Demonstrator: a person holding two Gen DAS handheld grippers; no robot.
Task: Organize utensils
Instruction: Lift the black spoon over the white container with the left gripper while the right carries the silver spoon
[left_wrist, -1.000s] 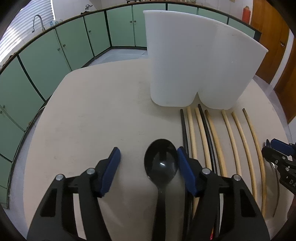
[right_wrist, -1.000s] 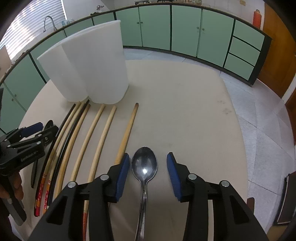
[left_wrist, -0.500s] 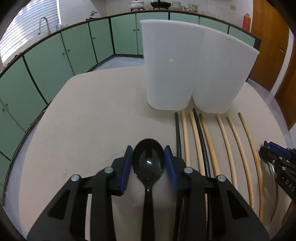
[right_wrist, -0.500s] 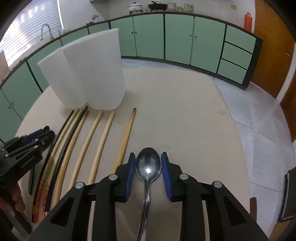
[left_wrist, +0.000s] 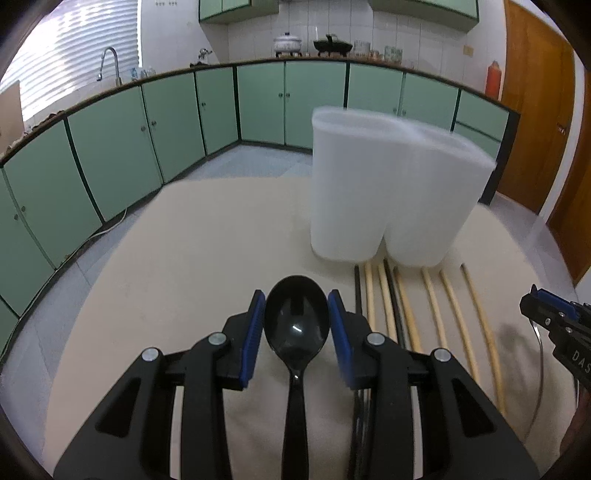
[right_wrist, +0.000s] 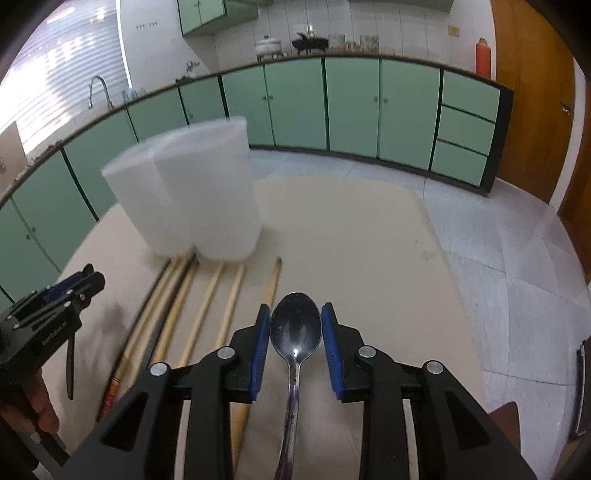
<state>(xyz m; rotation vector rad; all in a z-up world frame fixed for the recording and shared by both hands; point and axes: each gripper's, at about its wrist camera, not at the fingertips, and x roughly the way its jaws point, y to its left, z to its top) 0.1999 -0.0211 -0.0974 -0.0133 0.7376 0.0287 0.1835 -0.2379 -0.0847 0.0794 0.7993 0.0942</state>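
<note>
Jaws clamped: left gripper (left_wrist: 296, 325) on black plastic spoon (left_wrist: 296, 323); right gripper (right_wrist: 295, 330) on steel spoon (right_wrist: 295, 328); chopsticks (left_wrist: 430, 306) below white holder (left_wrist: 391, 192).

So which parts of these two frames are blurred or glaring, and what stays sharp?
Left wrist view: the white holder is motion-smeared, while the black spoon in the left gripper stays sharp, with a small highlight. Right wrist view: the holder is again smeared, the metal spoon in the right gripper crisp with a glint; the window blinds blow out. Both views bend the cabinets.

Window glare, motion blur, dark fisheye edges
</note>
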